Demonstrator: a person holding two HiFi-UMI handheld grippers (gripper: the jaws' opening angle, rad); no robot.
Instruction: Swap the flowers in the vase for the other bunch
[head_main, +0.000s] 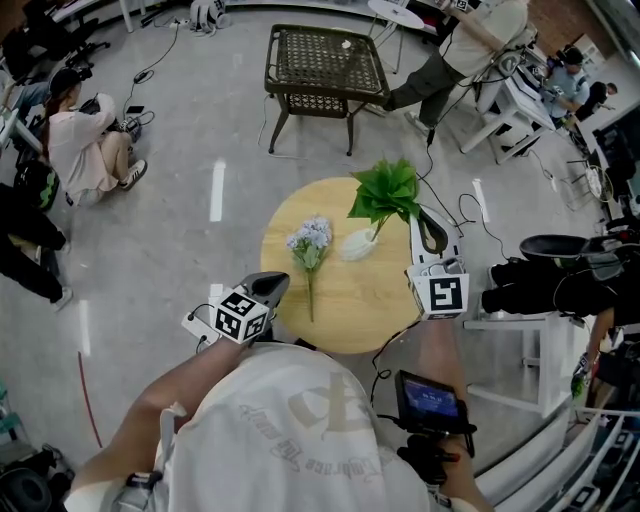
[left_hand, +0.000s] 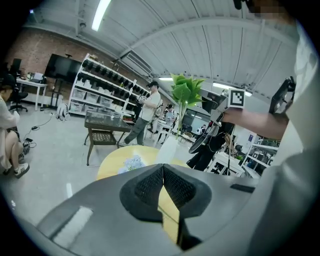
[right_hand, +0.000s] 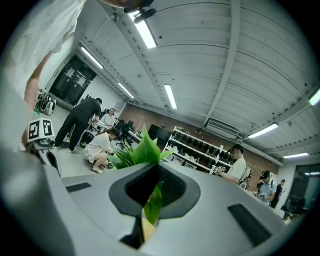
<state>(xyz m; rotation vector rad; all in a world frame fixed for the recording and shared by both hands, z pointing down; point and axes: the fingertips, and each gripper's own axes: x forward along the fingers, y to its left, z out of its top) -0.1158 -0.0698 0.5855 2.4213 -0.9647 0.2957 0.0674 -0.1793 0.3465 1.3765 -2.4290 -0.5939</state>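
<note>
A white vase (head_main: 356, 245) stands on the round wooden table (head_main: 345, 320). My right gripper (head_main: 424, 222) is shut on the green leafy bunch (head_main: 385, 190), holding it above the vase with the stem's lower end near the vase mouth. In the right gripper view, green leaves (right_hand: 141, 150) poke out between the closed jaws of the right gripper (right_hand: 154, 171). A pale blue flower bunch (head_main: 310, 240) lies flat on the table left of the vase. My left gripper (head_main: 273, 285) hovers at the table's near edge, shut and empty; the left gripper (left_hand: 162, 172) faces the blue bunch (left_hand: 132, 162) and the vase (left_hand: 167, 149).
A dark wicker side table (head_main: 325, 65) stands beyond the round table. A person sits on the floor (head_main: 90, 140) at the left; another stands at the back right (head_main: 470, 45). A white stand (head_main: 515, 345) with dark gear is at the right. Cables cross the floor.
</note>
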